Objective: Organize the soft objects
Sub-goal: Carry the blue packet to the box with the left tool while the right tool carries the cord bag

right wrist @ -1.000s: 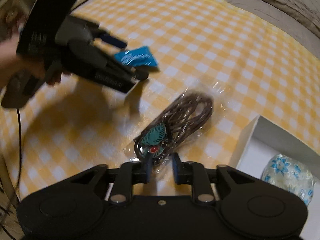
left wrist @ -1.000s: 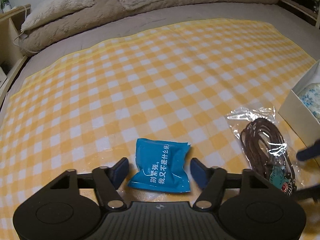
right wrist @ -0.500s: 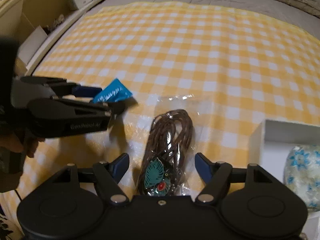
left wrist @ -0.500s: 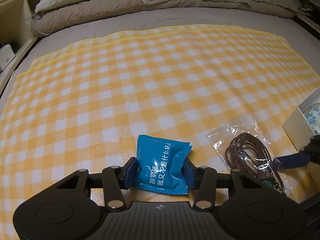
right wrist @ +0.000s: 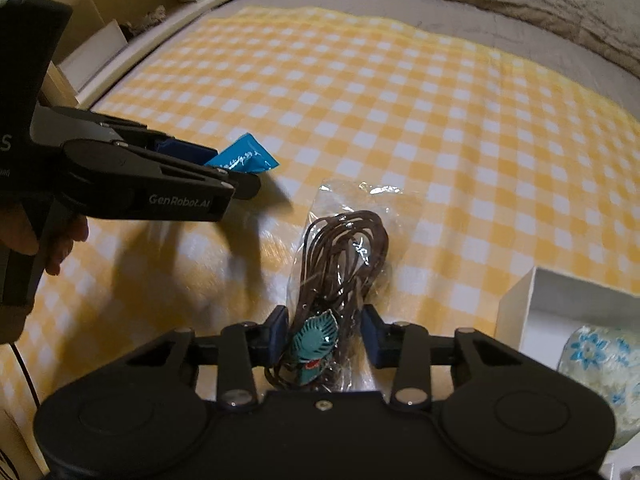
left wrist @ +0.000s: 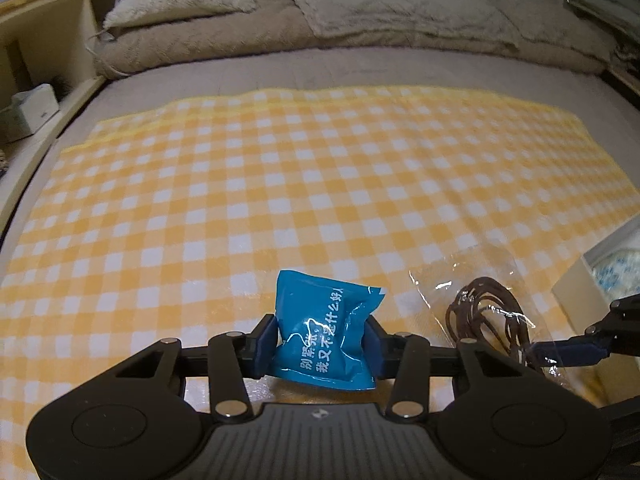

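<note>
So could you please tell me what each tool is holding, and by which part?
Left tool: blue packet, pinched across its lower sides, jaws closing. Right tool: clear bag of brown cord, gripped at its near pendant end.

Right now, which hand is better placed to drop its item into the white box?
Right. Its tongs grip the bagged cord beside the white box; the left tongs with the blue packet sit farther away.

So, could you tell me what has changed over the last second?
The left gripper has closed onto the blue packet and lifted it. The right gripper opened and has closed again around the bagged brown cord. The checked cloth and white box are unchanged.
</note>
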A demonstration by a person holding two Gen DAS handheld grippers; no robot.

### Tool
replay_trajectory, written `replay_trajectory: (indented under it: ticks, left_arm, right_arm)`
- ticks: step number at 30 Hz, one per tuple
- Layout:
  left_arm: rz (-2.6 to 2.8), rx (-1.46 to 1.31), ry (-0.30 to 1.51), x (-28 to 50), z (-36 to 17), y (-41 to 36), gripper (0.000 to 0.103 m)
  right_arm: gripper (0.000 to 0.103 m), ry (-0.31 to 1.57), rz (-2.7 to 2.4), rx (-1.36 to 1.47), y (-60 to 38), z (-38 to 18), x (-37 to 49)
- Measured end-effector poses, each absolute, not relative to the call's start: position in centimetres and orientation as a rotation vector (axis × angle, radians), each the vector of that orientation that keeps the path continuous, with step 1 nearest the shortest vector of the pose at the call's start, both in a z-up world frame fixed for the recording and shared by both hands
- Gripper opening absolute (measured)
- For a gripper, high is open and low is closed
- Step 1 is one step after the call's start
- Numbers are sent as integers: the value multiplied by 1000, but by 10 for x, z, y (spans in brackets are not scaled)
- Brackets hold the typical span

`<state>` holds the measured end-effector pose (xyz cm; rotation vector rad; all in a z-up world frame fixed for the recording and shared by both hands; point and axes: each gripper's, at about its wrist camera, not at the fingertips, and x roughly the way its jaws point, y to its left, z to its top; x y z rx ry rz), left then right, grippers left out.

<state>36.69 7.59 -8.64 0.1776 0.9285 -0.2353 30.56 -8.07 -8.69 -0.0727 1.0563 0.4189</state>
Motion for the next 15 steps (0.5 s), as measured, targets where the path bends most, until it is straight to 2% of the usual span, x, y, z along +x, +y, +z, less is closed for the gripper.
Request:
replay_trajectory:
  ticks: [15]
  left_arm:
    - [-188, 103, 819, 331, -26, 72, 47]
  right_arm:
    - [36, 851, 397, -89, -98, -34, 285]
